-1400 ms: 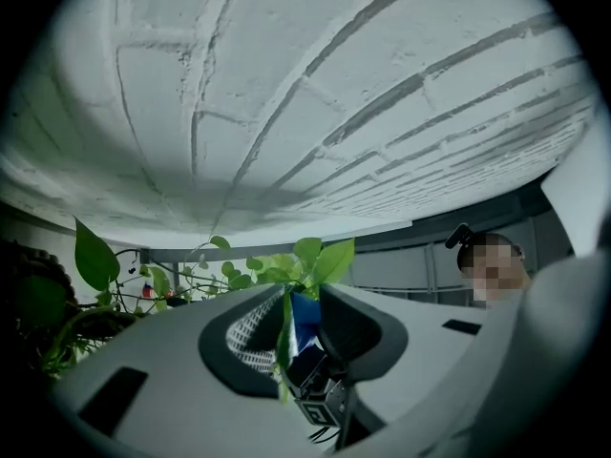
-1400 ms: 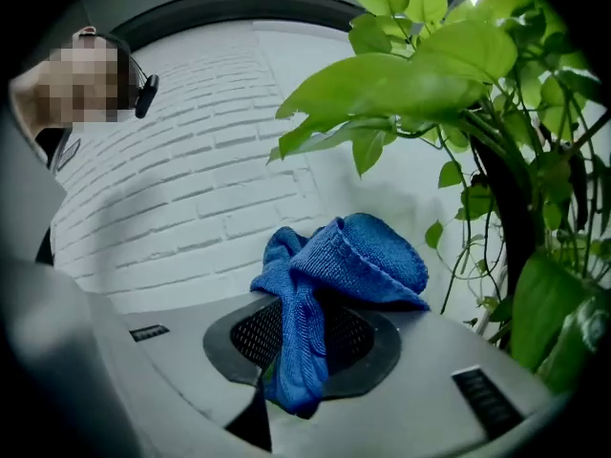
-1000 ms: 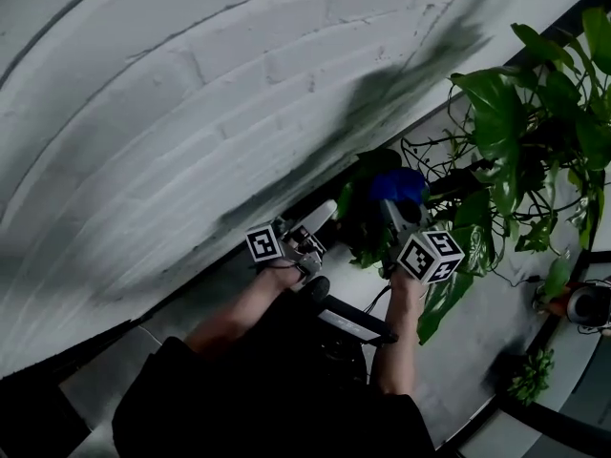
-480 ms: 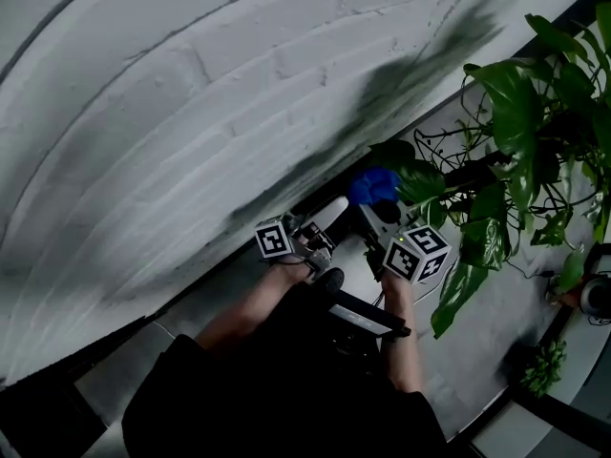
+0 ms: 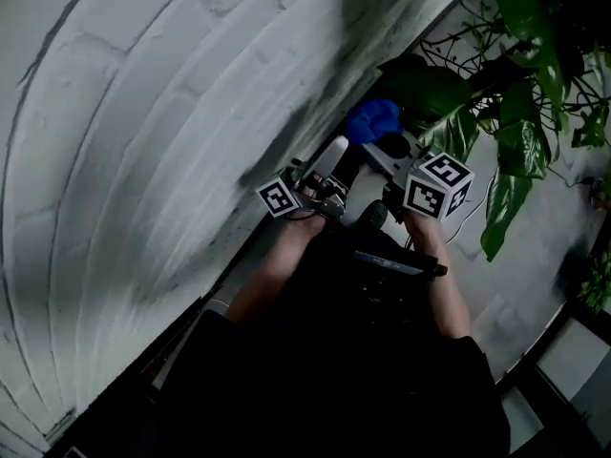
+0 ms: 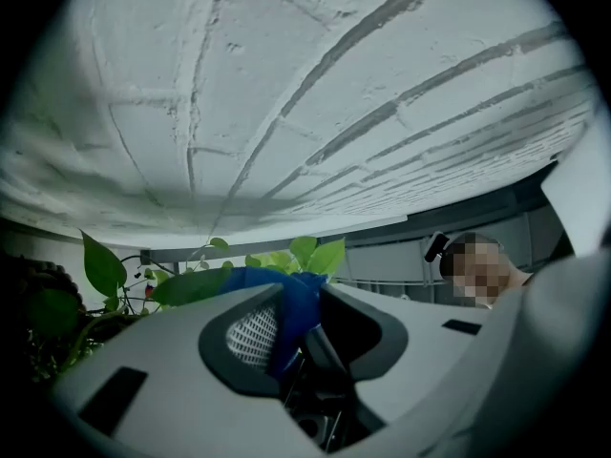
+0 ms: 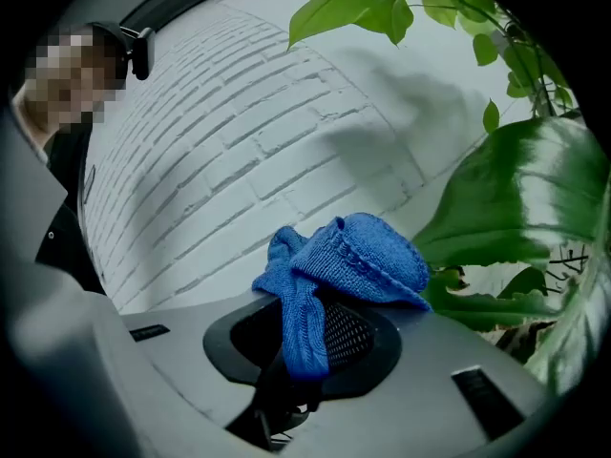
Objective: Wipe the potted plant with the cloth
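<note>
1. Right gripper [image 7: 310, 332]: clenched on the blue knitted cloth [image 7: 358, 256]. One strip runs down between the jaws and the rest is bunched over their tips.
2. Left gripper [image 6: 286, 322]: grasping a strip of the same cloth [image 6: 294, 303], which lies between its jaws against the mesh pad [image 6: 250, 337]. These jaws have just eased slightly wider, with the cloth between them.
3. Cloth, head view [image 5: 372, 120]: I see it as a blue bundle ahead of both grippers, where the left gripper [image 5: 334, 156] and right gripper [image 5: 387, 151] converge, near the foot of the wall.
4. Potted plant [image 5: 525, 17]: broad green leaves and thin trailing stems fill the upper right of the head view. I cannot see its pot.
5. Leaf [image 7: 516, 189], large and glossy: just beside the cloth bundle on the right in the right gripper view. I cannot tell whether cloth and leaf touch. Smaller leaves of the plant [image 6: 315, 254] show just behind the cloth in the left gripper view.
6. White brick wall [image 5: 143, 113]: behind the grippers, with the plant's shadow across it.
7. Forearms [image 5: 277, 260]: both reach forward from dark sleeves, one to each gripper.
</note>
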A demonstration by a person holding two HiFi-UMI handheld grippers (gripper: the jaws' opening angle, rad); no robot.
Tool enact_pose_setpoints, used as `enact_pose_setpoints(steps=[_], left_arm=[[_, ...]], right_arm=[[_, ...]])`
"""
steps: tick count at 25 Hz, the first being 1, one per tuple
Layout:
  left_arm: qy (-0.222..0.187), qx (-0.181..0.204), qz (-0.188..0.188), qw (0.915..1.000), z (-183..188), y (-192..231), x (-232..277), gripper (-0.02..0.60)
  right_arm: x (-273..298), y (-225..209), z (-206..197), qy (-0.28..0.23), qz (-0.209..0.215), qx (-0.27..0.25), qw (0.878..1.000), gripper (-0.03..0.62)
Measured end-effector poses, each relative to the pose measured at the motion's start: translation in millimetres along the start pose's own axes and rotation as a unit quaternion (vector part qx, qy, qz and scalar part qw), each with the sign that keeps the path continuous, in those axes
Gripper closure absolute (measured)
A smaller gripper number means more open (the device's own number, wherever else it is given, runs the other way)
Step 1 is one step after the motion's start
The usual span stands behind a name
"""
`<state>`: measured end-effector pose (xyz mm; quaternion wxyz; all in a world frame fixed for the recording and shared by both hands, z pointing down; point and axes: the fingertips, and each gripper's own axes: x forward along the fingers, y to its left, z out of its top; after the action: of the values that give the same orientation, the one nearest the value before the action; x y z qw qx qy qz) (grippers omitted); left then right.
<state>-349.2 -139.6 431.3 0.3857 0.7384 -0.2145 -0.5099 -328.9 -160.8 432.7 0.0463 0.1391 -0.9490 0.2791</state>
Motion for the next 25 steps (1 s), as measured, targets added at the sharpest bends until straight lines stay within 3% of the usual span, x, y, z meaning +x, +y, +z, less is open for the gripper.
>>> enact_pose_setpoints(steps=[11,17,19,21,23,25], left_arm=[[0.022,-0.047,0.006,0.9987,-4,5,-35,0.468],[0.010,-0.054,0.073,0.9959,3,48,-49,0.467],[0.009,-0.054,0.098,0.9937,4,65,-48,0.442],[0.011,-0.059,0.131,0.9895,-1,88,-44,0.337],[0.006,-0.078,0.152,0.9852,-7,110,-38,0.266],[-0.011,-0.104,0.151,0.9829,-12,124,-30,0.258]], right_arm=[[-7,22,-31,-0.004,0.015,0.046,0.999,0.490],[-66,37,25,-0.091,0.010,0.000,0.996,0.490],[-93,28,57,-0.131,-0.030,-0.029,0.991,0.490],[-113,8,87,-0.149,-0.101,-0.060,0.982,0.490],[-116,-16,101,-0.131,-0.176,-0.082,0.972,0.490],[-103,-42,97,-0.093,-0.224,-0.092,0.966,0.490]])
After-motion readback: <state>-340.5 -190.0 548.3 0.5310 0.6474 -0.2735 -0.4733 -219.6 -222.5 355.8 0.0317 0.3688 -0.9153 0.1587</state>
